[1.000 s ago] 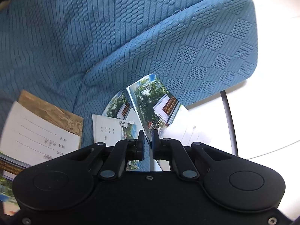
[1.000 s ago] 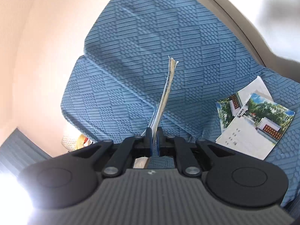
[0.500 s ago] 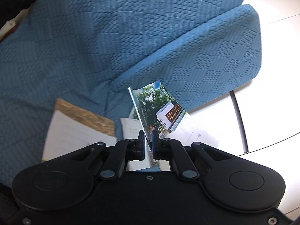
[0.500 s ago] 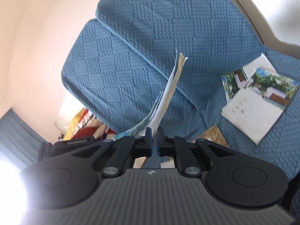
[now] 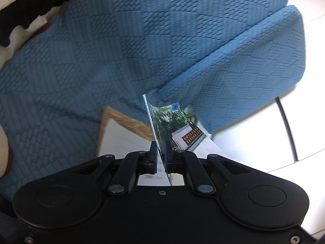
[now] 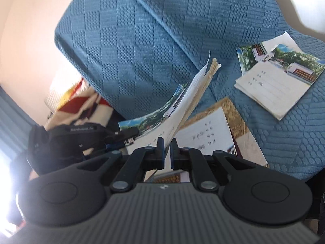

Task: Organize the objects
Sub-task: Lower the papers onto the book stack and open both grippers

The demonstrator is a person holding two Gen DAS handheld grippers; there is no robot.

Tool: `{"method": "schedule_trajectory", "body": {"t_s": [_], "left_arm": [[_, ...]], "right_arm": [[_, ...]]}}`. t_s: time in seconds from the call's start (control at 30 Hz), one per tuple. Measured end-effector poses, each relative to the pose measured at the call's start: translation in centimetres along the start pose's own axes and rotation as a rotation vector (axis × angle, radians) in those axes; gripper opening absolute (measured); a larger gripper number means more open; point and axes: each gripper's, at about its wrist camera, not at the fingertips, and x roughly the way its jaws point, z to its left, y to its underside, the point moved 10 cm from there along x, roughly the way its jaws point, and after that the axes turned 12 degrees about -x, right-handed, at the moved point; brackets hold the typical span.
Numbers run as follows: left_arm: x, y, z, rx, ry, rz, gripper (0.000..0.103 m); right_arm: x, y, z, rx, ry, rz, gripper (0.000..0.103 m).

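Through the left wrist camera I see my left gripper (image 5: 160,152) pinching a thin booklet (image 5: 178,130) edge-on, its photo cover of trees and a white sign facing 3 o'clock. Compared with a second ago, the second photo booklet and the white sheet that lay at 9 o'clock of it are gone from sight, and the straw-coloured notebook (image 5: 124,122) with its white ruled label has slid in to sit just left of the fingers. The blue quilted sofa (image 5: 142,50) fills the upper view; white floor tiles (image 5: 264,134) show at 3 o'clock. The red lettering on the booklet's sign is too blurred to read.

Through the right wrist camera my right gripper (image 6: 167,152) is pressed together on a sheaf of notebooks (image 6: 193,93) that leans toward 1 o'clock. Earlier this bundle stood nearly upright against bare sofa; now the straw-coloured notebook (image 6: 211,134) lies flat beneath it. Its label carries short rows of characters I cannot make out. At 2 o'clock a small pile of photo booklets (image 6: 272,81) rests on the sofa seat (image 6: 294,142), well apart. Only this view shows the left gripper's body (image 6: 67,142) at 9 o'clock, with illegible white print on it, and a red-and-white bag (image 6: 79,103) behind it.
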Motion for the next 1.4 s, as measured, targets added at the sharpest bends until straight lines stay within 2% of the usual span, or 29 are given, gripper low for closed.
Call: {"method": "schedule_trajectory", "body": {"t_s": [0.1,0.37,0.67,0.73,0.8,0.93,1.03,1.23,1.4], "left_arm": [[0.8,0.1,1.1,0.004,-0.034,-0.012,0.005],[2.7,1.4,4.3,-0.025,-0.107,0.014,0.005],[3.3,2.1,5.4,-0.033,-0.156,0.032,0.006],[3.3,2.2,5.4,-0.023,-0.164,0.028,0.009],[3.3,2.2,5.4,-0.013,-0.179,0.021,0.012],[2.9,2.3,5.6,-0.003,-0.198,0.011,0.025],[2.1,2.3,5.5,0.001,-0.211,-0.006,0.036],[0.0,3.2,4.6,0.031,-0.228,-0.044,0.046],[-1.2,4.5,4.6,0.049,-0.255,-0.058,0.052]], "right_arm": [[0.8,1.1,-0.1,0.001,0.008,0.032,0.01],[1.8,4.3,-0.4,0.017,0.021,0.115,0.01],[2.6,7.0,-0.6,0.064,0.016,0.225,0.014],[2.5,7.5,-0.5,0.073,0.012,0.243,0.016],[2.2,7.8,-0.5,0.094,0.004,0.264,0.023],[1.3,8.4,-0.6,0.117,-0.003,0.318,0.05],[-0.2,8.2,-0.4,0.097,-0.023,0.32,0.064],[-2.6,6.1,-1.1,-0.049,0.008,0.263,0.064],[-2.4,3.6,-3.6,-0.175,0.086,0.176,0.064]]}}
